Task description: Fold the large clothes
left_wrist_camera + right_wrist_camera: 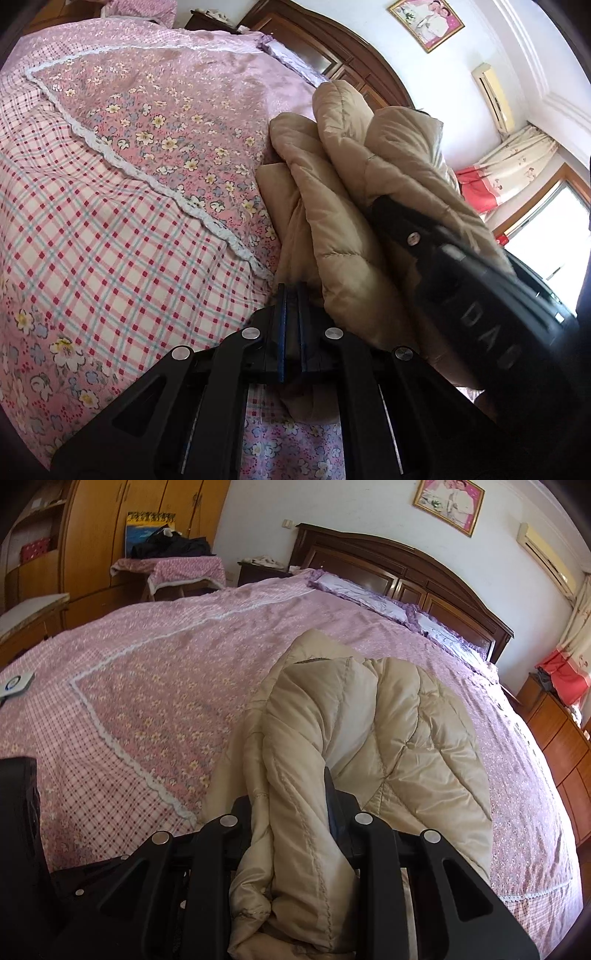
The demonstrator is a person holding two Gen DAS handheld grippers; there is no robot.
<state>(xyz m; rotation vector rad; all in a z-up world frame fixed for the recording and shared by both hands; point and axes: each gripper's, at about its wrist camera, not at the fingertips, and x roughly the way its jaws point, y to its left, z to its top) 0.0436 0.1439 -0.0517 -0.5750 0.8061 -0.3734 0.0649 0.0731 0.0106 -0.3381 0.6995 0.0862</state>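
While it lies bunched in a thick ridge on the near part of the bed, the beige quilted jacket (373,738) reads as a light, puffy, very soft garment whose shiny shell is likely slippery, so a pinch on a single panel would probably slide off. A stitched seam, a hem or a gathered roll of padding looks like the safer place to take hold. Its near end rises off the bed into the right gripper (295,805), whose jaws stand partly apart and are clamped on a fat roll of the quilting that fills the gap between them. Just left of the jacket sits the left gripper (291,295), its blue-lined jaws brought together; a thin edge of beige cloth seems to run into them, though I cannot tell for certain that they hold it. Beneath the garment spreads the pink floral and checked bedspread (147,686) with a white lace trim. At the far end lie the pillows (369,598) against a dark wooden headboard (424,576), and a wardrobe (110,528) stands far left.
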